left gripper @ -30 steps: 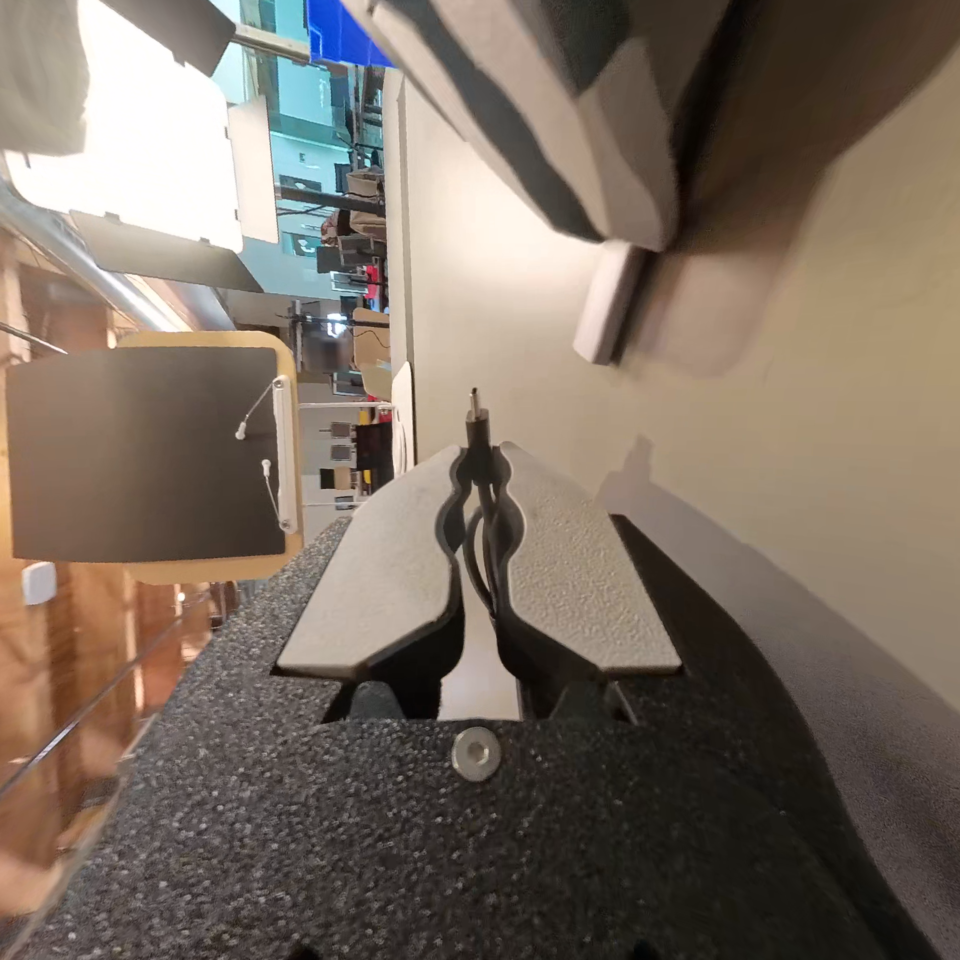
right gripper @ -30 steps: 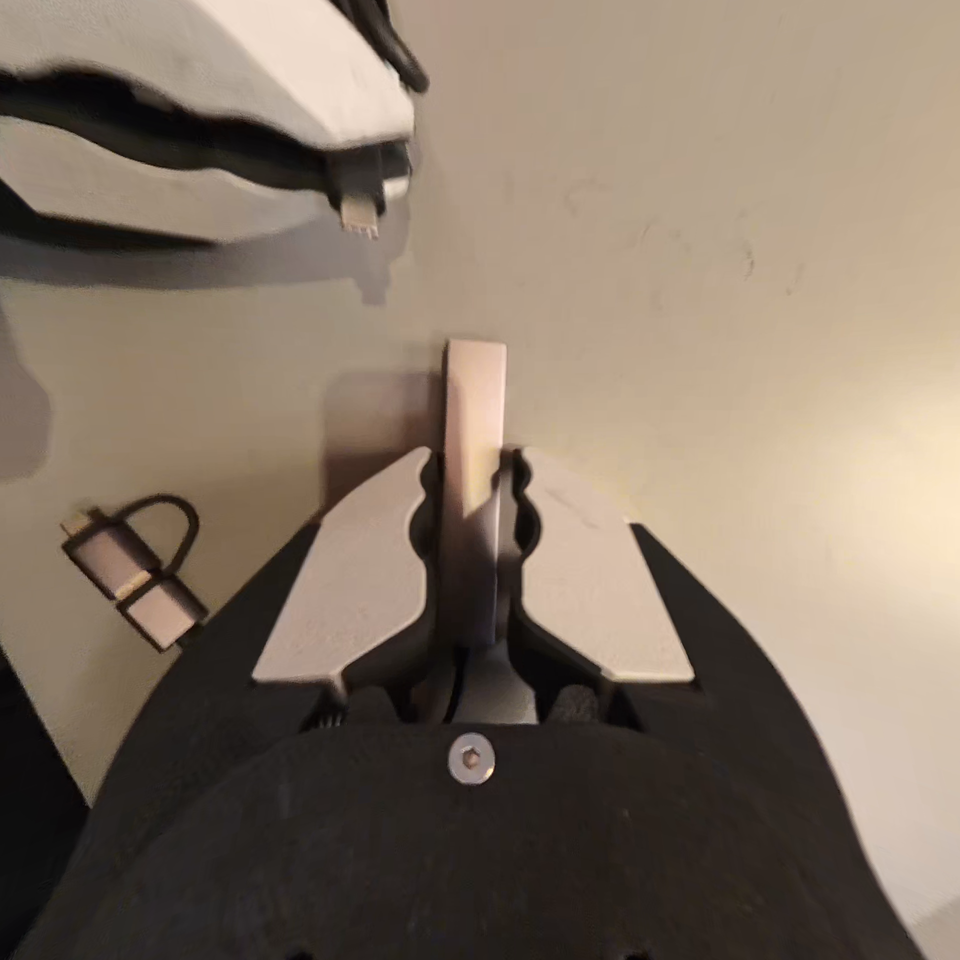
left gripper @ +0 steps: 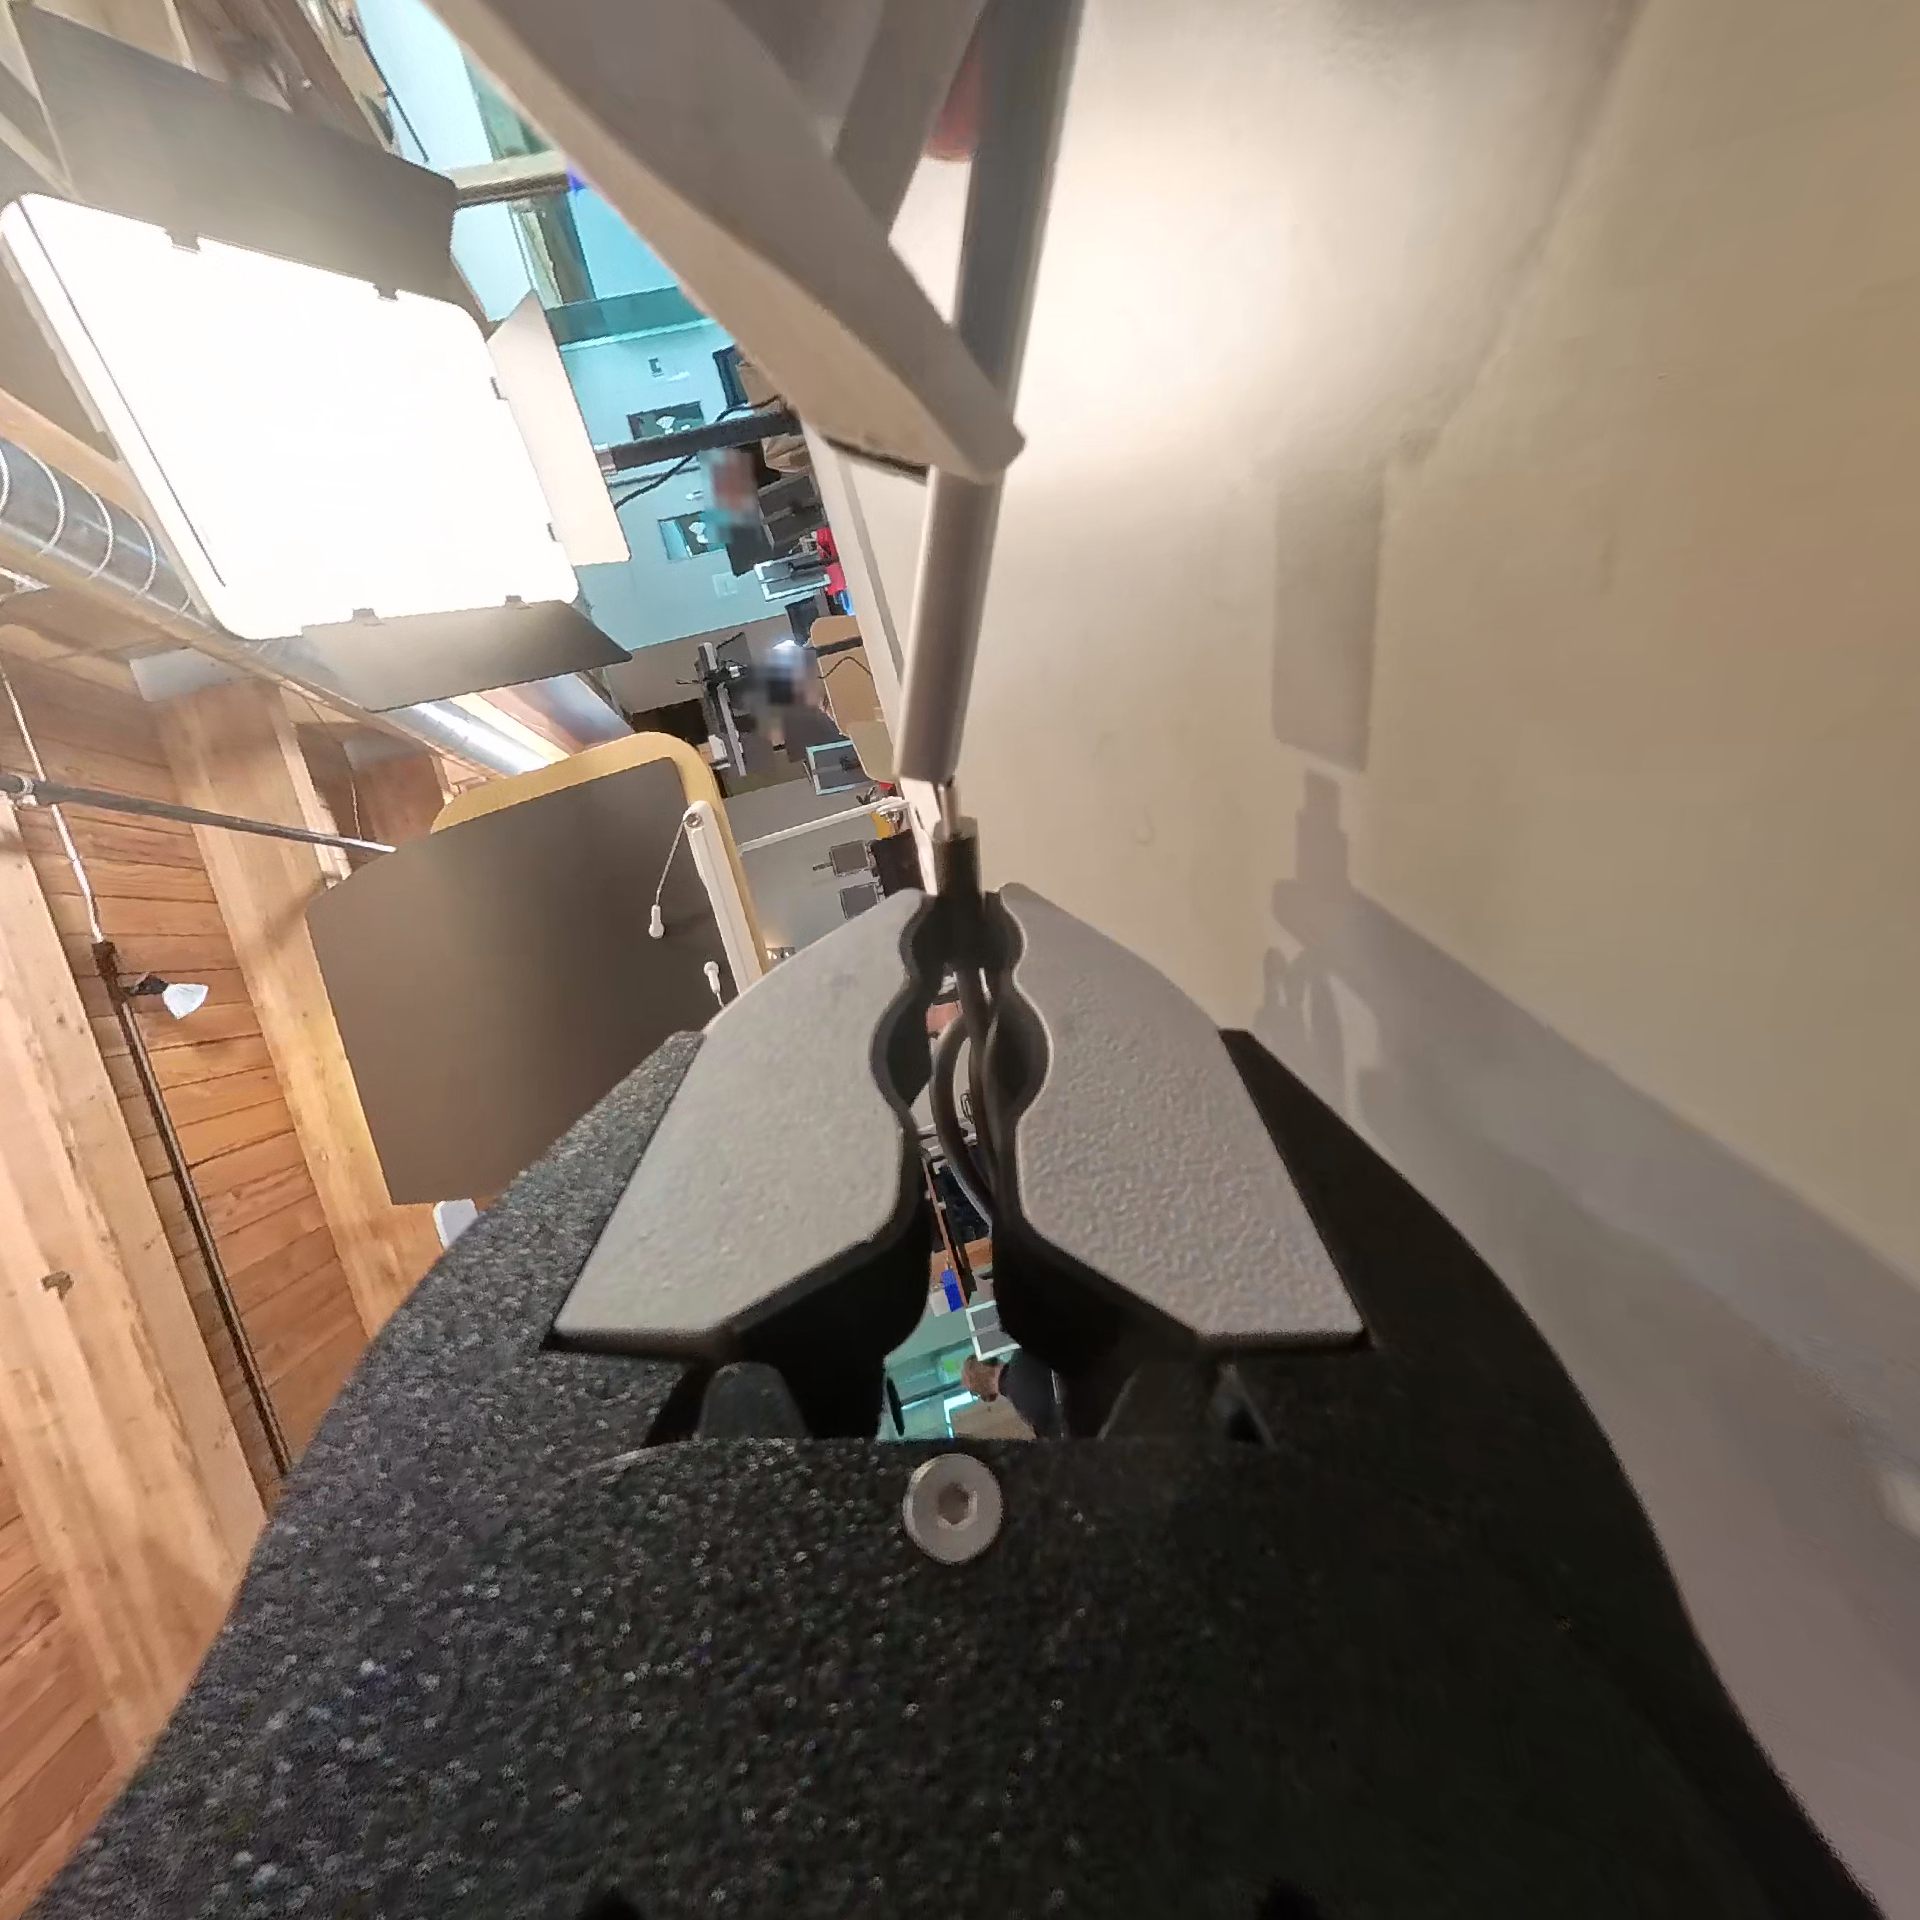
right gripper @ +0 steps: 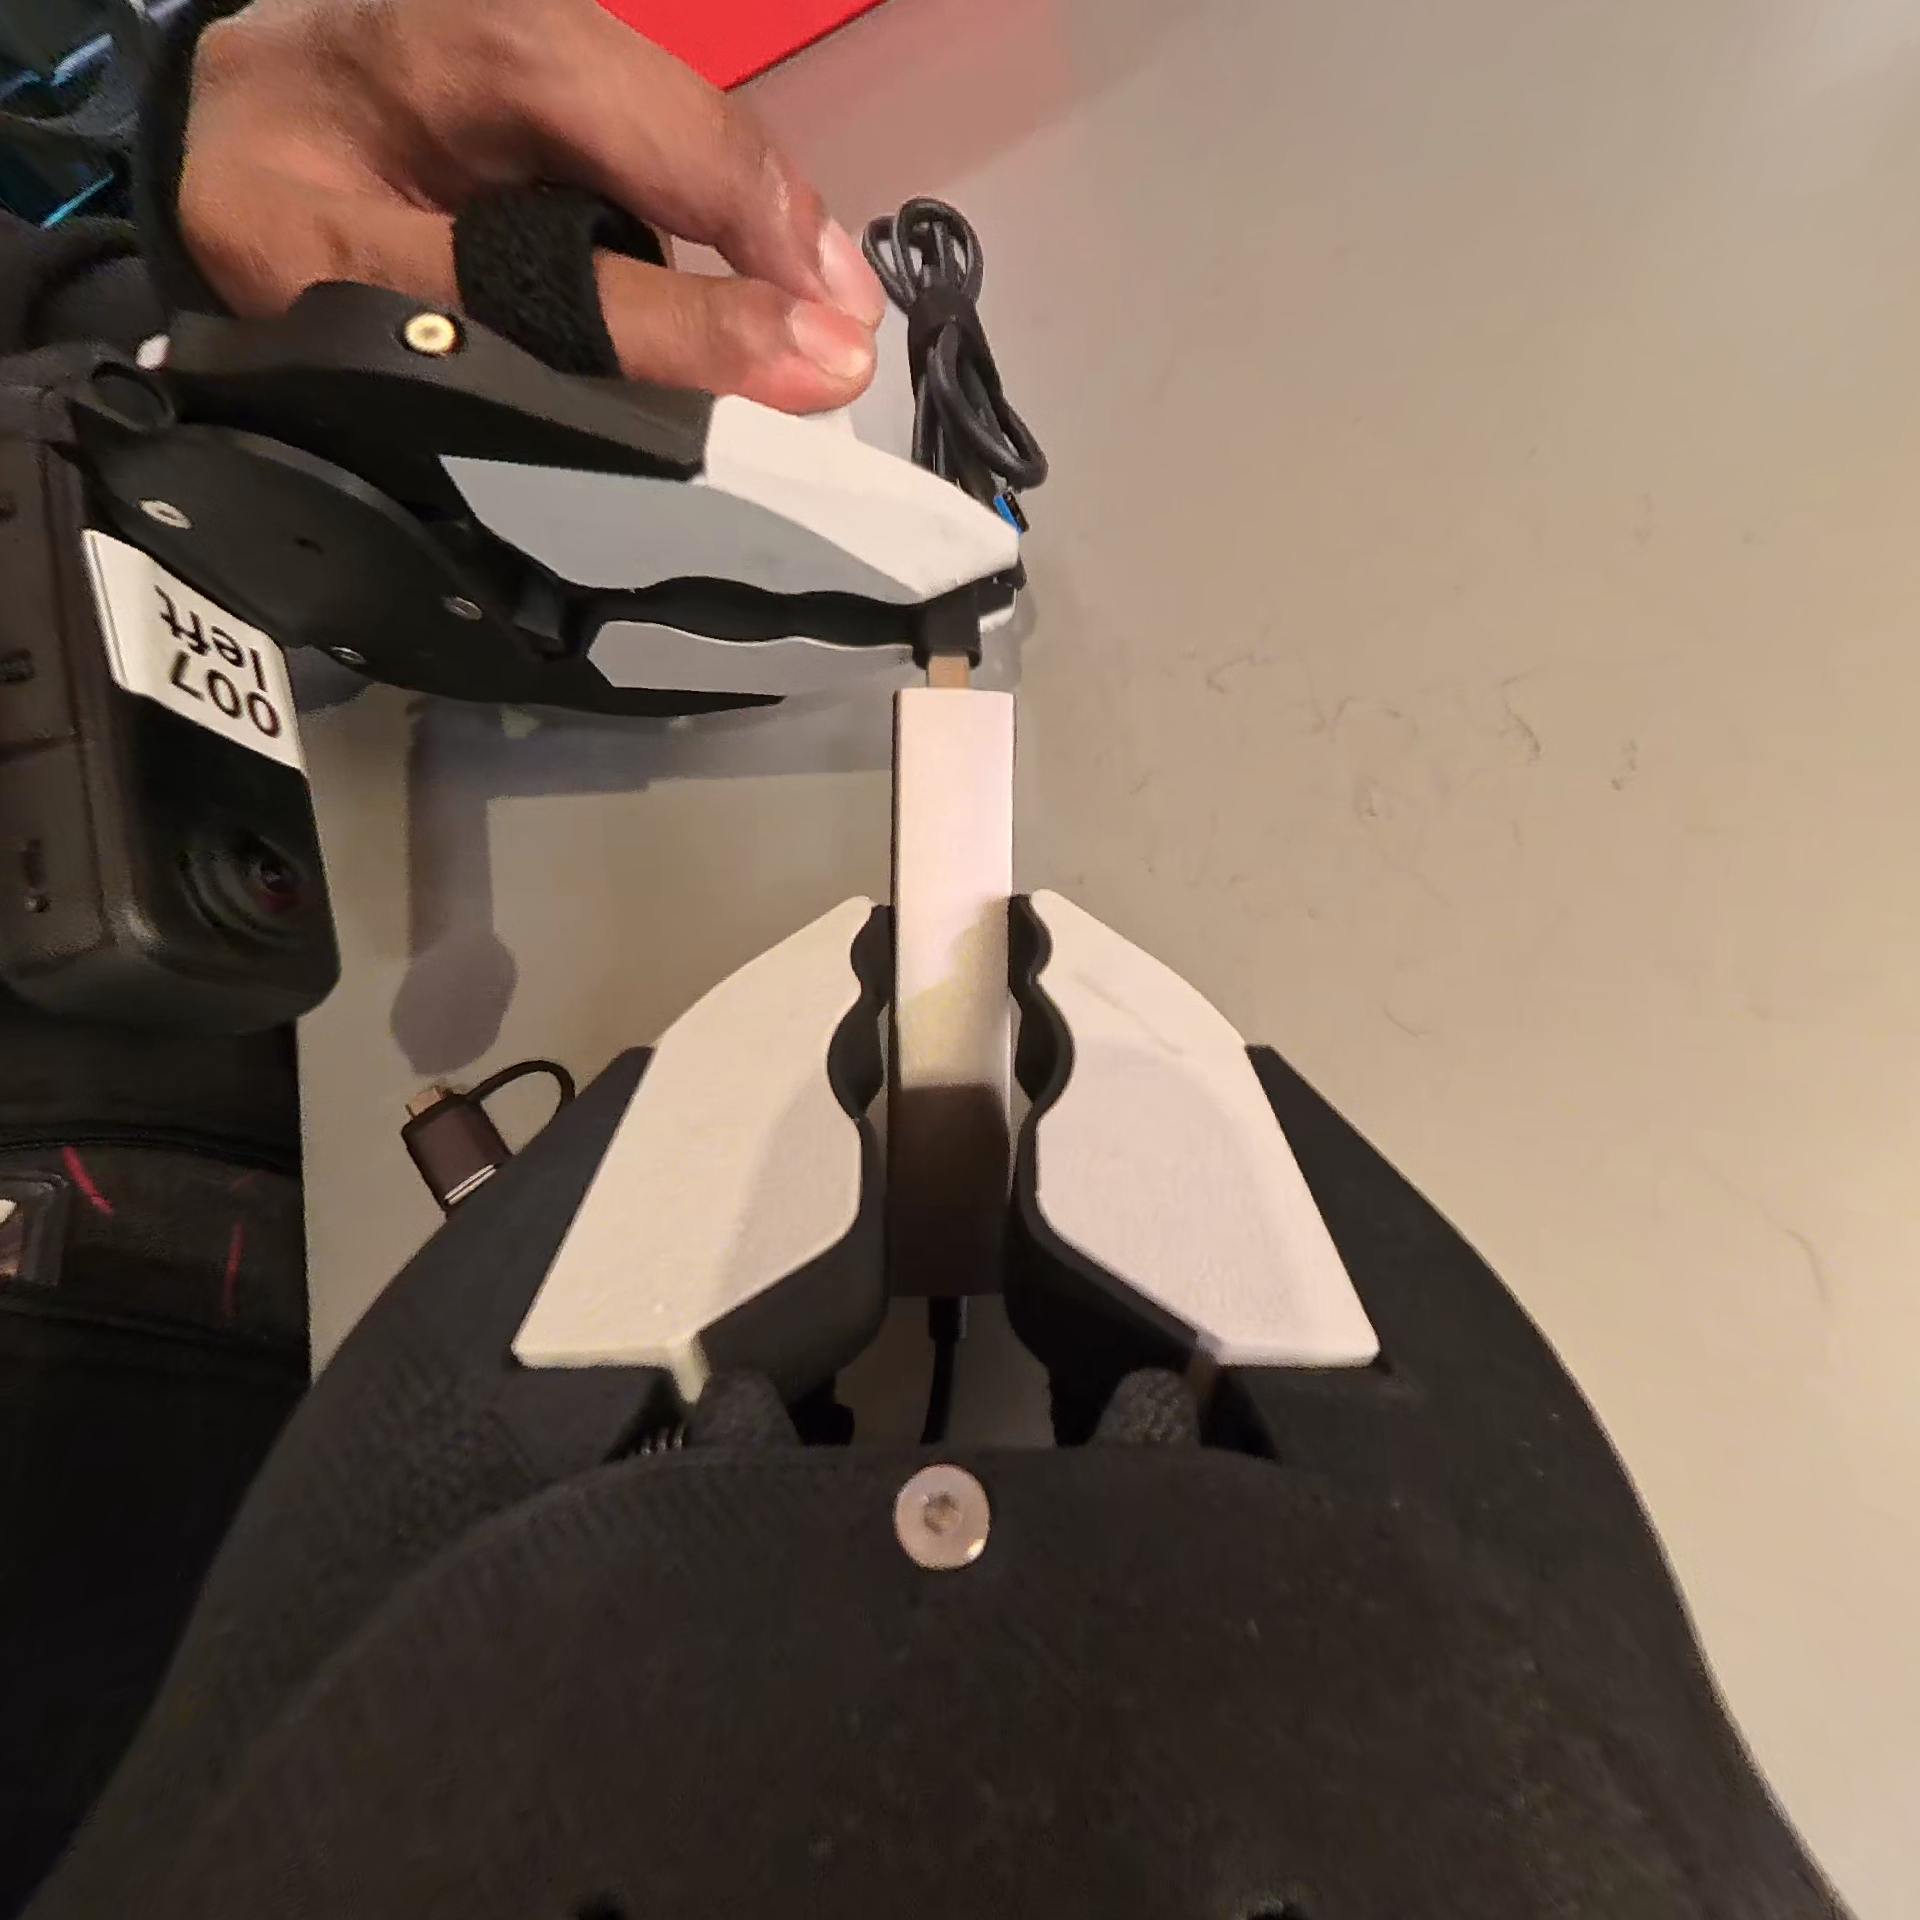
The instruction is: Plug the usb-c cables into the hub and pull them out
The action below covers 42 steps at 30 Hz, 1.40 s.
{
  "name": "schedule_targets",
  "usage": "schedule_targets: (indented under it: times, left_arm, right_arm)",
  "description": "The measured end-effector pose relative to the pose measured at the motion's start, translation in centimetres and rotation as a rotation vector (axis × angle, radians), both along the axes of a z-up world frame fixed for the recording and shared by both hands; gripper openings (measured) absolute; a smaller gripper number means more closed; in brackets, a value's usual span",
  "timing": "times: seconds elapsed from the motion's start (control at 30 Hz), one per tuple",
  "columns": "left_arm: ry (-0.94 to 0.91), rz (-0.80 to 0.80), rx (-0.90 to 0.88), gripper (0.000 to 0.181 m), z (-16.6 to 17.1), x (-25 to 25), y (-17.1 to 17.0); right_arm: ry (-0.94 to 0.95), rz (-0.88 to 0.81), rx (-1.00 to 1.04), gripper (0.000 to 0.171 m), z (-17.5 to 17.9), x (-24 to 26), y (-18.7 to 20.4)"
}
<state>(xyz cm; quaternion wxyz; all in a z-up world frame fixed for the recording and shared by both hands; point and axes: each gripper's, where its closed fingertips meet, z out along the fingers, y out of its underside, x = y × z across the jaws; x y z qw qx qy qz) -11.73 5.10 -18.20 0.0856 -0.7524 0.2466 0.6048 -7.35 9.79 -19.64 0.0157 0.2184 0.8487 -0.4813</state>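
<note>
My right gripper (right gripper: 951, 909) is shut on a silver bar-shaped hub (right gripper: 951, 821), which sticks out forward above the pale table. My left gripper (left gripper: 961, 904) is shut on the black plug of a usb-c cable (left gripper: 958, 868). The plug's metal tip (right gripper: 948, 670) meets the hub's far end, with a short length of metal still showing. In the left wrist view the hub (left gripper: 951, 623) runs up from the plug into the right gripper's fingers (left gripper: 727, 208). The left gripper (right gripper: 977, 613) also shows in the right wrist view, held by a hand (right gripper: 520, 177).
A coiled black cable (right gripper: 951, 343) lies on the table beyond the hub. A small dark adapter with a loop (right gripper: 457, 1153) lies at the left near my right gripper. A red object (right gripper: 769, 31) sits at the far edge. A lit room lies beyond the table (left gripper: 1558, 520). The tips of one gripper are about 7 centimeters away from the tips of the other.
My left gripper has brought the cable plug from up and to the left onto the hub's end. The right gripper still holds the hub.
</note>
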Motion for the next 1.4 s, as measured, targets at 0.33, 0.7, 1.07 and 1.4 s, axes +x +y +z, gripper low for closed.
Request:
schedule_targets:
  times: [0.33,0.7,1.07,1.4]
  left_arm:
    - [-0.011,-0.014,-0.063,0.007,-0.7,-0.1,0.0]
    - [-0.039,0.003,-0.127,0.007,-1.6,-0.3,-0.2]
    - [-0.036,0.045,-0.093,0.007,-1.9,-0.1,-0.2]
    - [-0.059,0.082,-0.067,0.006,-2.2,0.5,-0.5]
  right_arm:
    - [0.003,0.008,0.083,0.022,-0.8,-0.1,-0.2]
    - [0.021,0.013,0.172,0.022,-1.5,-0.1,-0.3]
    - [-0.012,-0.002,0.190,0.021,-1.7,0.1,-0.5]
    - [-0.006,-0.022,0.243,0.020,-2.0,0.2,-1.0]
